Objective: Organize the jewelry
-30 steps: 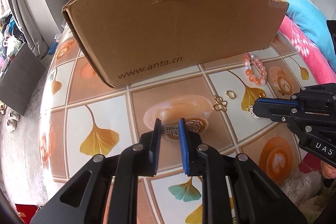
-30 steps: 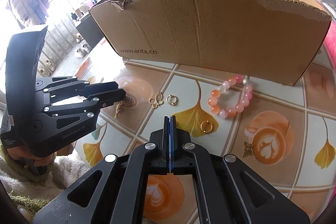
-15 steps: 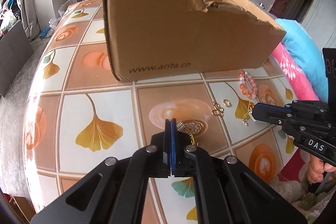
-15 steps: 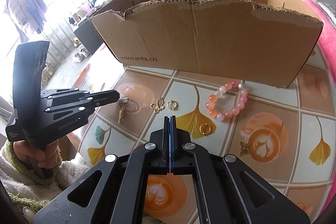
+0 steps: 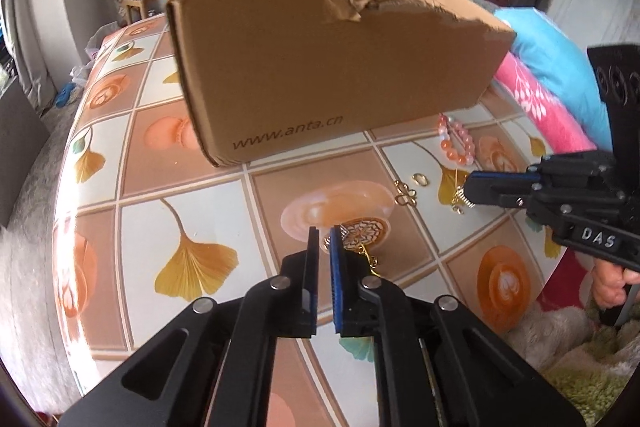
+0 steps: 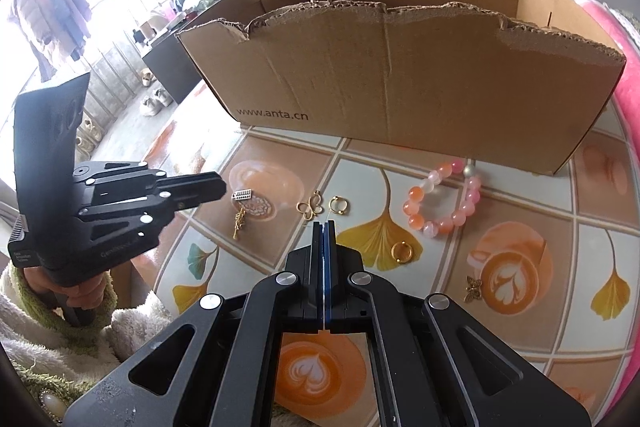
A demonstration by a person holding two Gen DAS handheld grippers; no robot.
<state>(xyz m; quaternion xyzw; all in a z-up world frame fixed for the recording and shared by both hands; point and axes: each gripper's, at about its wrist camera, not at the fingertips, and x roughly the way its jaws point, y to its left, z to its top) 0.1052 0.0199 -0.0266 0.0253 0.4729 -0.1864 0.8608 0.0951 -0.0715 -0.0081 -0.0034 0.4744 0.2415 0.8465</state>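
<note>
Left gripper (image 5: 323, 233): fingers just opened to a narrow gap, nothing between. Gold chain earring with silver bar top (image 6: 241, 205) lying on leaf-patterned bench (image 5: 160, 187), just beside those tips. Right gripper (image 6: 324, 225): fingers pressed together, matching gold earring (image 5: 460, 197) dangling at tips. Torn brown cardboard box (image 6: 400, 75) behind.

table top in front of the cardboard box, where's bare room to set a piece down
Free: the patterned table top left of the brown cardboard box, and the near right tiles past the small gold butterfly charm. Crowded: the strip before the box, with the pink bead bracelet, gold ring, gold clover charm and silver-topped gold pendant.
</note>
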